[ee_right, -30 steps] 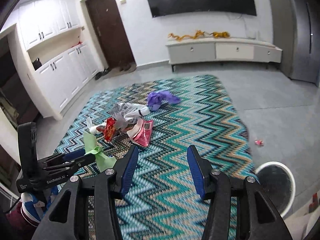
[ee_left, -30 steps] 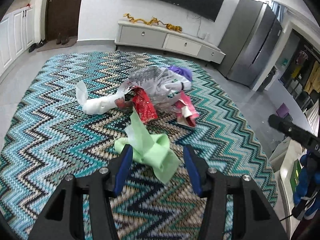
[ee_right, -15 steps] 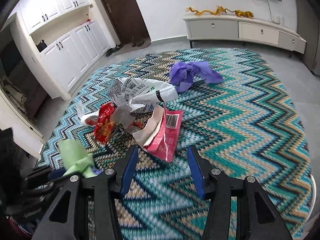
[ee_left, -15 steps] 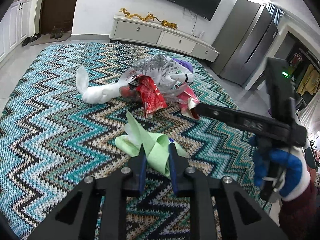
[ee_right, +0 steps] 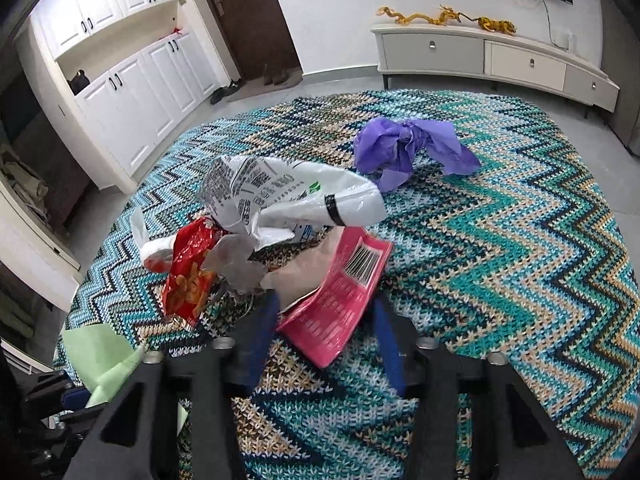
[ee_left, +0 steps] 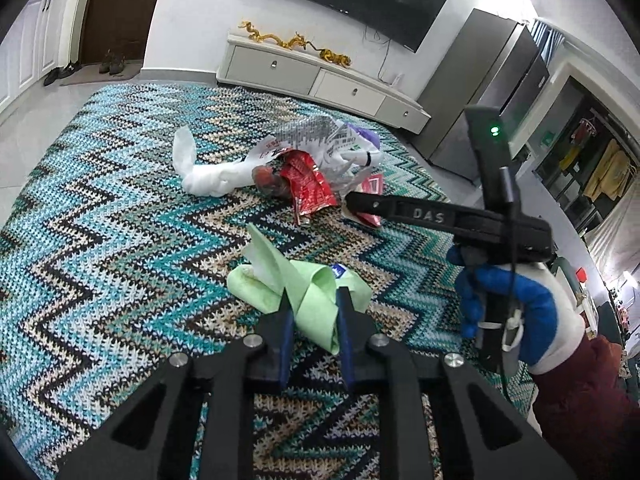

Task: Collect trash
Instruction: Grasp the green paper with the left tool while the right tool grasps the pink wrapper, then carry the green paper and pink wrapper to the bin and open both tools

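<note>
Two hand-held grippers, left pinching green wrapper, right "DAS"-marked, spread around pink packet, print illegible.

Left tongs: my fingers are filled by the green wrapper; bare rug lies to their left.
Right tongs: pink packet lies between my fingers; red packet crowds their left; rug to their right lies bare.

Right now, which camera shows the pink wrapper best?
The right wrist view. The pink wrapper lies flat on the rug, barcode showing, between the open right tongs. The left wrist view shows only a sliver behind the right tongs' body, past the red wrapper.
</note>
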